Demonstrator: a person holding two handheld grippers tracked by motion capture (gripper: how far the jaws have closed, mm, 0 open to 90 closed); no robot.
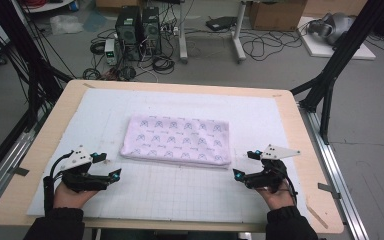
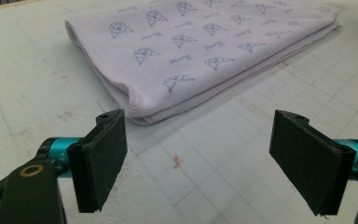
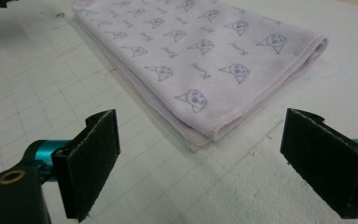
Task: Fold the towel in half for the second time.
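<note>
From above, we see the folded towel (image 1: 176, 140) lying mid-mat (image 1: 280, 115), with our left gripper (image 1: 107, 166) and right gripper (image 1: 245, 165) near its front corners, not touching. Along the left gripper (image 2: 198, 163), jaws spread, the towel (image 2: 200, 46) lies just ahead. Along the right gripper (image 3: 200, 163), likewise spread, its corner (image 3: 205, 133) lies between them.

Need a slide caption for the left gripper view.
Open left gripper faces the near corner of a folded lilac printed cloth on the white gridded mat.

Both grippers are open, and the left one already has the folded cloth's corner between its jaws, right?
Not quite. The left gripper is open but short of the folded cloth, with bare mat between them, as the left gripper view shows. The right gripper is open too.
</note>
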